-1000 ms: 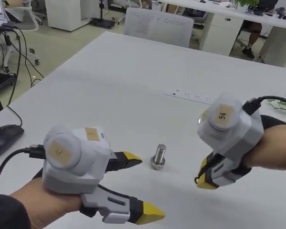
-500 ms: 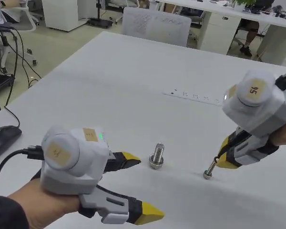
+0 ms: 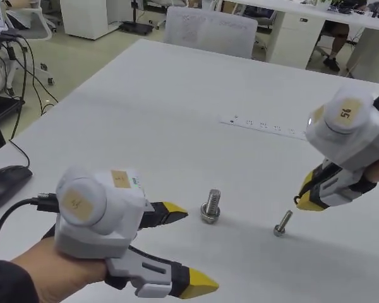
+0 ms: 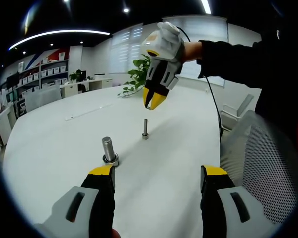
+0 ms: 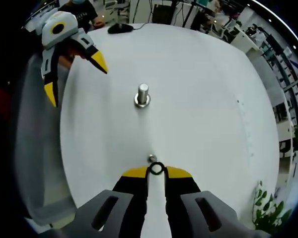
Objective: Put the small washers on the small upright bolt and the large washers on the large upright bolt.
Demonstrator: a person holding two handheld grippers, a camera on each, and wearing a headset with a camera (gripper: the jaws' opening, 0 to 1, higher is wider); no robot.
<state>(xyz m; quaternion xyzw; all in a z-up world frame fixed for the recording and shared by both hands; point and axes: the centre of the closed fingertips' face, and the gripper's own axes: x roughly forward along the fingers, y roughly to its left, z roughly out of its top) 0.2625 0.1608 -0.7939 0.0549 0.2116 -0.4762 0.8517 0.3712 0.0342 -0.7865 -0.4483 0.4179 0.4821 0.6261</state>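
Your right gripper [image 5: 157, 172] is pinched almost fully closed on a small washer [image 5: 157, 168], a thin dark ring caught between the two yellow tips. The right gripper view makes that ring plain. In the head view the tips are too small to tell what they carry.

In the right gripper view, the top of the small bolt [image 5: 152, 158] sits just beyond the washer, nearly in line with it. The large bolt [image 5: 142, 95] is farther out on the white table [image 3: 145, 113].

The left gripper view gives the side-on look. The right gripper hangs tips-down over the small bolt, with a visible gap between the tips and the bolt top, so they are not touching. In the head view those tips sit up and to the right of the small bolt, near it.

Your left gripper [image 3: 189, 245] has its jaws spread wide with nothing between them, and it is held low over the table. In the head view the large bolt is just beside its upper yellow tip, apart from it. In the left gripper view the bolt stands just ahead of the left jaw.

Both bolts stand head down with the thread up. In the head view the small one is to the right of the large one, apart.

A white power strip [image 3: 265, 126] lies flat beyond the bolts. A dark mouse [image 3: 3, 183] sits at the table's left edge. In the left gripper view a plant [image 4: 139, 74] stands behind the right gripper.
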